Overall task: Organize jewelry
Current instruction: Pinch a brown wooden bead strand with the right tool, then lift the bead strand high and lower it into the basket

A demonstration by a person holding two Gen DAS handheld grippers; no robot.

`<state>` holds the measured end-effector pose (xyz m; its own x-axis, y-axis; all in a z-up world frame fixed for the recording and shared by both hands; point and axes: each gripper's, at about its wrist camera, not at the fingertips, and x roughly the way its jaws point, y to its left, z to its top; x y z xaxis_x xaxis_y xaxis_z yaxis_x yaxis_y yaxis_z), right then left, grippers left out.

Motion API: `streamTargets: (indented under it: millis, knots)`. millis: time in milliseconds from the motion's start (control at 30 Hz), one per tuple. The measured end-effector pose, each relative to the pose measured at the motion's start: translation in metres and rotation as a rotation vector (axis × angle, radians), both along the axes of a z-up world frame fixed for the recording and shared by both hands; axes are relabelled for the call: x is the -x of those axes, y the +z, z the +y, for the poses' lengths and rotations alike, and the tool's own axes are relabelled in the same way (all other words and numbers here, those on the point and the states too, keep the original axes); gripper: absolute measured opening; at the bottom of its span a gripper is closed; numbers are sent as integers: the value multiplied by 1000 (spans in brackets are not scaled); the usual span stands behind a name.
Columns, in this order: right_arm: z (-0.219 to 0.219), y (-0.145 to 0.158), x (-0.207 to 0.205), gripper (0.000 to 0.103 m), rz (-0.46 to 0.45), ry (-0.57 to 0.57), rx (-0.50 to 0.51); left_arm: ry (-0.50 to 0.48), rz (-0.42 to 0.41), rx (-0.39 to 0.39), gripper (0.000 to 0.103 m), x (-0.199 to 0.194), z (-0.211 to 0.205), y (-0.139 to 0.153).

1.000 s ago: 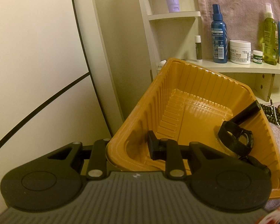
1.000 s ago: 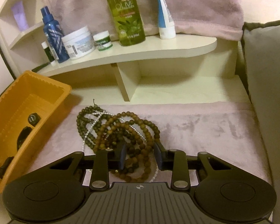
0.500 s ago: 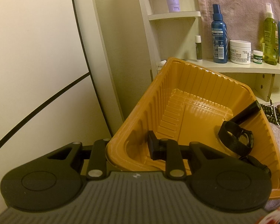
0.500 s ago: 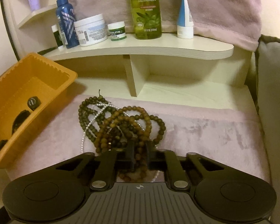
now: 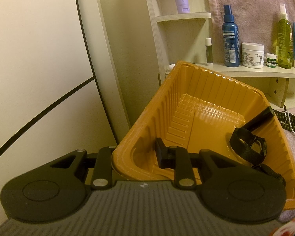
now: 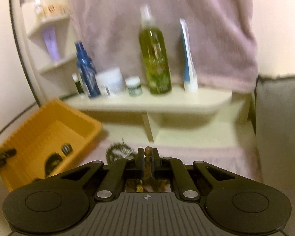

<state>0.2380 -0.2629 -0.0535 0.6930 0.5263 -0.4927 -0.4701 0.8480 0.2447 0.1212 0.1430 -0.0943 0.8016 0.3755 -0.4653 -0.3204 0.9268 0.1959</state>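
An orange plastic tray (image 5: 206,90) is tilted, its near rim held between the fingers of my left gripper (image 5: 135,157), one finger inside and one outside. A black watch (image 5: 247,145) lies in the tray. My right gripper (image 6: 147,157) is shut on a strand of brown wooden beads (image 6: 147,153) and holds it above the pink cloth (image 6: 216,157). More dark beads (image 6: 116,149) lie on the cloth beyond it, and show in the left wrist view (image 5: 285,118). The tray shows at the left of the right wrist view (image 6: 49,122).
A cream shelf (image 6: 167,100) behind holds a blue spray bottle (image 6: 86,70), a white cream jar (image 6: 111,82), a small jar (image 6: 134,85), a green bottle (image 6: 154,59) and a tube (image 6: 188,63). A pink towel (image 6: 167,9) hangs above. A grey cushion (image 6: 281,127) is at right.
My right gripper closed on the brown beads and lifted up from the cloth; the view is blurred from motion. My left gripper and the tray have not moved.
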Motion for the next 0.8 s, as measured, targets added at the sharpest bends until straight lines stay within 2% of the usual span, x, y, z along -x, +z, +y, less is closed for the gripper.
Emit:
streamTargets:
  millis: [400,800]
  knots:
    - [3,69,18,7,-116,34,-27,-4,-2,-4,23,1,-1,0]
    - [8,109,38,7,-175,62,-37,-16,-8,-8,23,3,-1,1]
